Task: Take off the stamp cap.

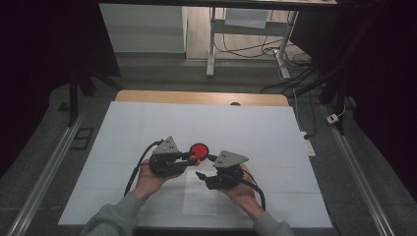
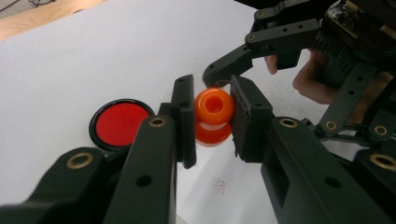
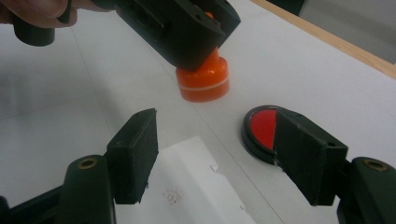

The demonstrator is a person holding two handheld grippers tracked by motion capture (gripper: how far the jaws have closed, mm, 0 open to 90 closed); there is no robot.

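Left tool (image 2: 212,116) is pinching the glossy orange plastic knob-shaped piece (image 2: 213,106) by its rounded top, base just over the white paper-covered surface (image 1: 147,128). Right tool (image 3: 215,154) sits near it with jaws spread, nothing between the pads from what I see. Round red disc with black rim (image 2: 119,123) lies flat just beside the orange piece.

orange knob (image 2: 214,116): glossy, smooth plastic.
red disc (image 2: 120,123): matt red face, glossy black rim.
jaws: matt black plastic, brass-coloured metal rivets.
tabletop (image 1: 201,98): pale wood edge, covered with matt white paper sheet (image 1: 255,132).
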